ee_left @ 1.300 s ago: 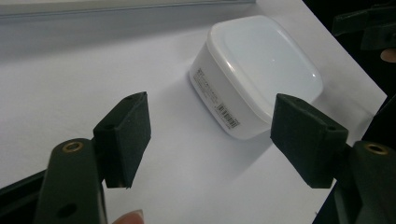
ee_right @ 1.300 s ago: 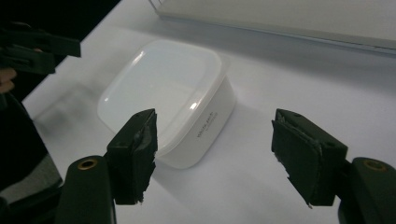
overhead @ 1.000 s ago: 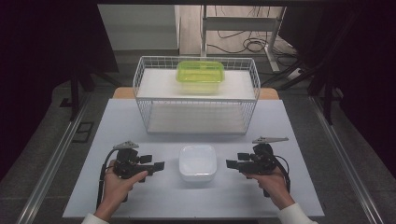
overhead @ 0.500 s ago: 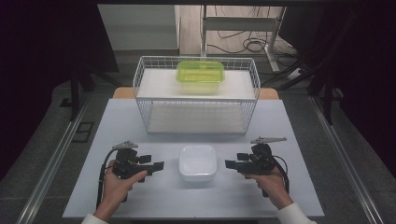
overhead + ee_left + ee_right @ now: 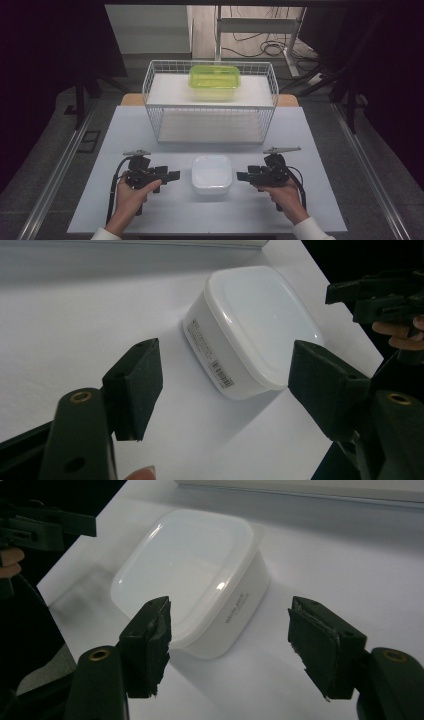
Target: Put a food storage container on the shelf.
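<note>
1. The white, lidded, rounded-square plastic container sits on the pale table, between both grippers.
2. The left gripper is spread wide, just beside it.
3. The right gripper gapes likewise, seemingly not touching.

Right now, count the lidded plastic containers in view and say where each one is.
2. A white container sits on the table between the left gripper and right gripper; a green container rests atop the wire rack.
</note>
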A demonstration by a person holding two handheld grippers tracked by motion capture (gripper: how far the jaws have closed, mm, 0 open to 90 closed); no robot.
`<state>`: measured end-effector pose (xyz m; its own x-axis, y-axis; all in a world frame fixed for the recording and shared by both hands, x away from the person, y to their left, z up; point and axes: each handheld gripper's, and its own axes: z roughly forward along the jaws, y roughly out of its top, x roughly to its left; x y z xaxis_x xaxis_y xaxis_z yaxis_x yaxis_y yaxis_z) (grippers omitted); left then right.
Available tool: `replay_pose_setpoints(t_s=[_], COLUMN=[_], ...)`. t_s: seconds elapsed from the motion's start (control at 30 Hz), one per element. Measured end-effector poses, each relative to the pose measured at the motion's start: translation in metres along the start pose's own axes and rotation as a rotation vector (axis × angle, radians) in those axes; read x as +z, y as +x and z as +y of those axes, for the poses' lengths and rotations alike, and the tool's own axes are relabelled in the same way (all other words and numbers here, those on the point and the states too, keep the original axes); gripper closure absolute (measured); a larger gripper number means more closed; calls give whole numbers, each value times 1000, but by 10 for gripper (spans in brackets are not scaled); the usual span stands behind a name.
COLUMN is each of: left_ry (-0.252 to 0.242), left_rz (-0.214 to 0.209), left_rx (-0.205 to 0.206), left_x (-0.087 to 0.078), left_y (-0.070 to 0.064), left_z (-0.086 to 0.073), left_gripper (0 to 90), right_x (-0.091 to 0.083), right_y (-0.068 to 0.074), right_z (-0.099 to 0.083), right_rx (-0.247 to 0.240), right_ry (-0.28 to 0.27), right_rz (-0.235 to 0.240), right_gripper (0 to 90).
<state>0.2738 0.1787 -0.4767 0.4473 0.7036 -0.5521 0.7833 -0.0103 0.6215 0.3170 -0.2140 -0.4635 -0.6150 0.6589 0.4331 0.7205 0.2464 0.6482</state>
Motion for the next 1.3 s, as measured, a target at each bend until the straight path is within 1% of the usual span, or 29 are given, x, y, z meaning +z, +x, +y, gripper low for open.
replay_pose_setpoints(t_s=[0.07,0.23,0.4,0.43,0.57,0.67,0.7,0.77,0.8,0.9,1.17,1.23,1.3], left_ry=[3,20,16,15,32,38,46,51,48,48,71,72,71], left_rz=[-8,-17,-40,-45,-62,-79,-83,-100,-114,-116,-158,-174,-179], left_rx=[-12,-41,-85,-87,-107,-127,-126,-133,-144,-153,-172,-183,-190], left_x=[3,14,22,24,34,42,43,45,46,47,54,55,57], left_y=[0,2,4,4,5,5,6,8,9,11,14,14,15], left_z=[1,5,11,12,14,13,13,13,13,12,9,9,7], left_gripper=[307,319,334,337,352,364,369,383,394,424,490,516,537], right_x=[3,13,22,23,28,31,31,32,32,34,39,40,41], right_y=[1,1,1,0,-2,-2,-2,-3,-3,-6,-9,-10,-11], right_z=[2,11,19,19,18,16,16,16,16,15,13,12,12], right_rx=[9,23,39,42,55,55,58,65,68,81,118,125,135], right_ry=[5,12,21,20,21,36,36,42,43,47,55,57,61], right_rz=[9,15,15,15,20,26,31,37,39,51,63,67,73], right_gripper=[347,360,378,380,391,400,405,414,420,441,495,511,526])
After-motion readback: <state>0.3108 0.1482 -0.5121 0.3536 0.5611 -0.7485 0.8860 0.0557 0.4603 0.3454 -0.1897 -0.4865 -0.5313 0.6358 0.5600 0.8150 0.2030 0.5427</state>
